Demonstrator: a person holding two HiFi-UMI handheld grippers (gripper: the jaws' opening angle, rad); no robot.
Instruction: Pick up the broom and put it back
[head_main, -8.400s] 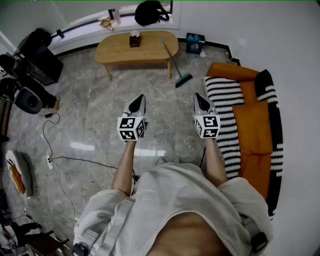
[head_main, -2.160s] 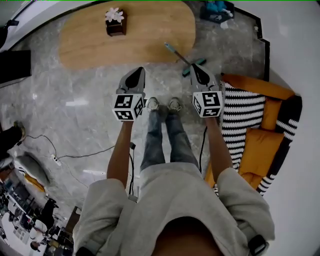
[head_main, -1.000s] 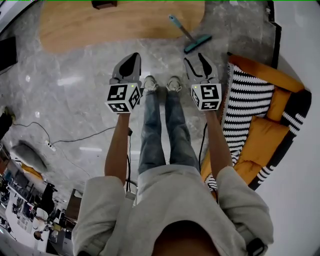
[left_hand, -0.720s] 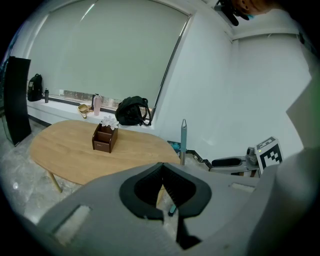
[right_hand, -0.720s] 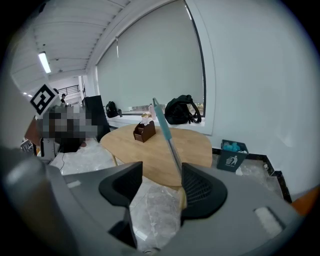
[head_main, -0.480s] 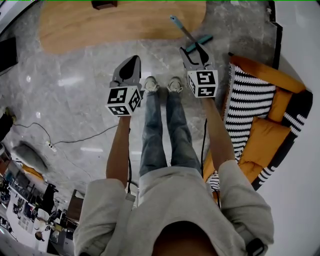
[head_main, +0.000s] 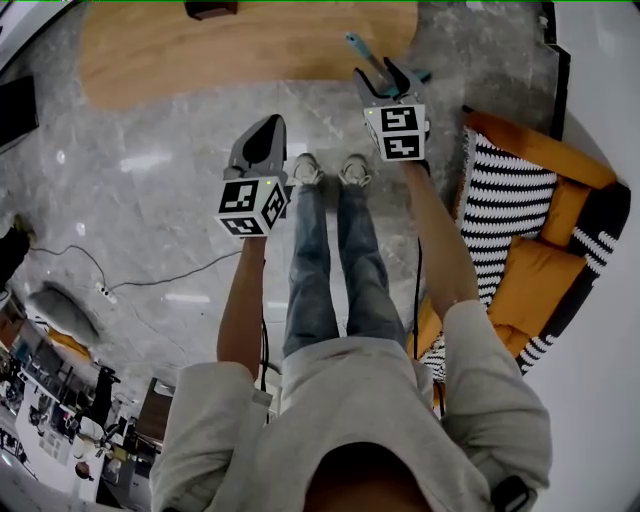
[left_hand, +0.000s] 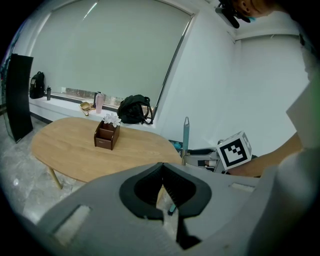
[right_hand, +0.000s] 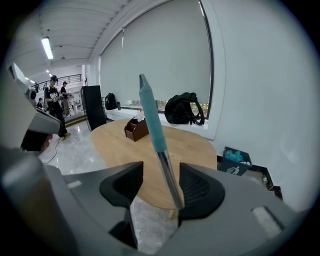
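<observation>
Teal broom leans on the wooden bench at one o'clock, its stick between the right gripper's spread fingers, just closing slightly, not squeezing; left gripper's fingers are pressed together, empty; grabbing and putting back seem left.

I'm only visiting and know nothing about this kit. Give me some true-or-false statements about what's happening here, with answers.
1. The right hand-held gripper is clamped on the broom handle. False: the jaws stand apart around it, having just closed slightly.
2. The left hand-held gripper is shut, empty. True.
3. A brown box stands on the wooden table. True.
4. The broom handle's top end is red. False: teal.
</observation>
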